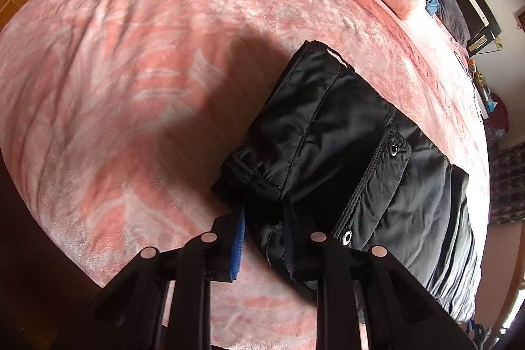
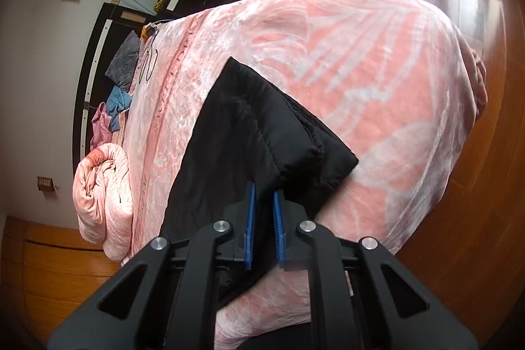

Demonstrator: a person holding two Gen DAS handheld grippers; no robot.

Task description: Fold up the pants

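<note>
Black padded pants lie folded on a pink patterned blanket covering a bed. A snap pocket flap faces up. My left gripper points down at the near cuff end, shut on a thick fold of the pants between its blue pad and the other finger. In the right wrist view the pants run from mid-frame down under my right gripper. Its blue pads stand almost together over the near edge, with black cloth in the narrow gap.
A rolled pink duvet lies at the head of the bed, with loose clothes beside a dark headboard. Wooden floor surrounds the bed. The blanket spreads bare beyond the pants.
</note>
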